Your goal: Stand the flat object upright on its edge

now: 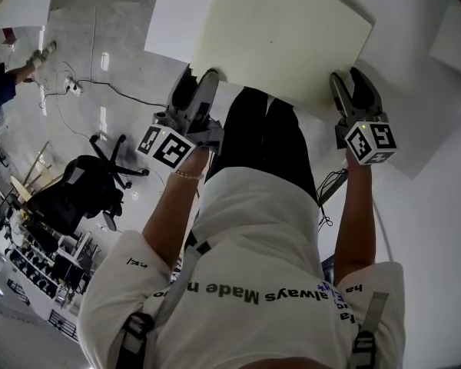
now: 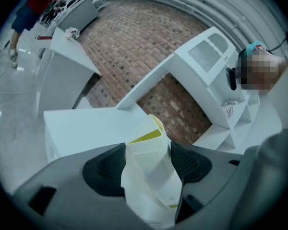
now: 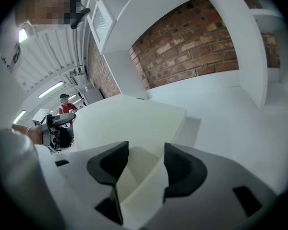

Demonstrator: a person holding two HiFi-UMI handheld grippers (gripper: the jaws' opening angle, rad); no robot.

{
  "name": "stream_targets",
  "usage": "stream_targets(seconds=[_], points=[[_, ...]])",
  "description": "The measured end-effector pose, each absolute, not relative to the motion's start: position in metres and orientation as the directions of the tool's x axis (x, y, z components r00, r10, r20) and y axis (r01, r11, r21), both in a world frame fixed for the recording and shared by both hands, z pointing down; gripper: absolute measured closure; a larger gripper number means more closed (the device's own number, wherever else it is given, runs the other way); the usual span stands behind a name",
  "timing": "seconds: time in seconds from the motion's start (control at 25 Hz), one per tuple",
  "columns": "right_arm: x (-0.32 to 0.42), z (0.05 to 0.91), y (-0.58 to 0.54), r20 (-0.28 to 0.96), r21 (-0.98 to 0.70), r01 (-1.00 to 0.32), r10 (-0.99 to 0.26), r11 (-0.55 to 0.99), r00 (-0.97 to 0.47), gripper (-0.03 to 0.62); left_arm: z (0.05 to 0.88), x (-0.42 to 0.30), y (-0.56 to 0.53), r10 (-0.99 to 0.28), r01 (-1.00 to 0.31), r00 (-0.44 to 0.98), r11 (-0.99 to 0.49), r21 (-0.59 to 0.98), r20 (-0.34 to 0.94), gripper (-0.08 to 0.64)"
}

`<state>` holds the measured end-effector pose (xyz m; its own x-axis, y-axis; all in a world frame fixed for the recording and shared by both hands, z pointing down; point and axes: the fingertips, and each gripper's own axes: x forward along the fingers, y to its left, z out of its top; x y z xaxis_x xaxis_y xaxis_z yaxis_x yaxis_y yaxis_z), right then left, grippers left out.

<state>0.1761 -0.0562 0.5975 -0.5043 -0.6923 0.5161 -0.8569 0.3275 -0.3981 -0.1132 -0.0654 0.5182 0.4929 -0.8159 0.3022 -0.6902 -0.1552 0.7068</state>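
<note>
A large flat cream board [image 1: 284, 37] fills the top middle of the head view, and I hold its near edge at both corners. My left gripper [image 1: 198, 83] grips the near left corner. In the left gripper view its dark pads [image 2: 108, 169] press on a pale piece with a yellow edge, the board [image 2: 151, 176], between the jaws of the left gripper [image 2: 148, 162]. My right gripper [image 1: 347, 83] is shut on the near right corner. In the right gripper view the board [image 3: 125, 123] stretches away from the right gripper [image 3: 146, 164] over a white surface.
A white table surface [image 1: 422, 137] lies to the right of and beyond the board. A black office chair [image 1: 84, 183] and a cable [image 1: 115, 87] are on the floor at left. White shelf units [image 2: 211, 66] and a brick wall [image 3: 197, 37] stand beyond.
</note>
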Motion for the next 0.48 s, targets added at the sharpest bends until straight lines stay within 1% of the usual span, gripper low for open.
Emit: stream_targets(seconds=[0.28, 0.48], points=[[0.160, 0.595, -0.077, 0.444, -0.461, -0.811, -0.698, 0.359, -0.562, 0.374, 0.443, -0.096, -0.086, -0.864, -0.828, 0.441, -0.286, 0.483, 0.244, 0.267], [0.150, 0.598, -0.100, 0.426, -0.468, -0.799, -0.696, 0.379, -0.579, 0.374, 0.402, -0.073, -0.097, -0.883, -0.881, 0.431, -0.367, 0.300, 0.187, 0.267]])
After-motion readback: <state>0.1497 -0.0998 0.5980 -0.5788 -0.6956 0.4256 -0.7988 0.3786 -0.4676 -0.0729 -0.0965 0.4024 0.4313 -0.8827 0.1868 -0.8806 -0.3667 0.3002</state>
